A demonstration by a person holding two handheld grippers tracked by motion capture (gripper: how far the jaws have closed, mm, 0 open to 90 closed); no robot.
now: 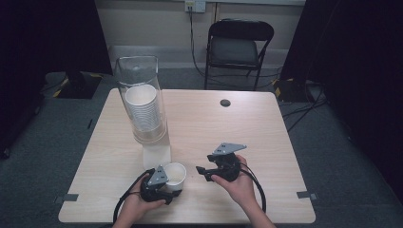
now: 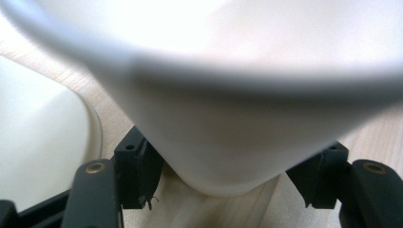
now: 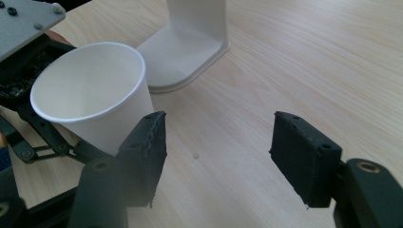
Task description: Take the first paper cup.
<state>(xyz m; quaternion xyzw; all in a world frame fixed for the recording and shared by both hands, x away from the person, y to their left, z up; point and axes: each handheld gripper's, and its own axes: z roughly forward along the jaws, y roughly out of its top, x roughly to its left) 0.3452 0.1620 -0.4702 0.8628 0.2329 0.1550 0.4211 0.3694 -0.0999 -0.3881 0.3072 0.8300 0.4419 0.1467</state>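
Observation:
A white paper cup [image 1: 175,175] stands upright at the front of the wooden table [image 1: 237,123]. My left gripper [image 1: 171,186] is shut on its lower part. In the left gripper view the cup [image 2: 228,118] is close up, with a black jaw pressed on either side of its base. My right gripper [image 1: 202,173] sits just right of the cup, pointing left at it. It is open [image 3: 218,152] with bare table between its pads, and the cup [image 3: 90,95] lies beyond its left jaw, apart from it.
A clear tube dispenser [image 1: 142,102] holding a stack of paper cups stands on a white base [image 1: 157,156] just behind the held cup. A black grommet [image 1: 225,102] sits at the table's far middle. A folding chair [image 1: 240,45] stands beyond the table.

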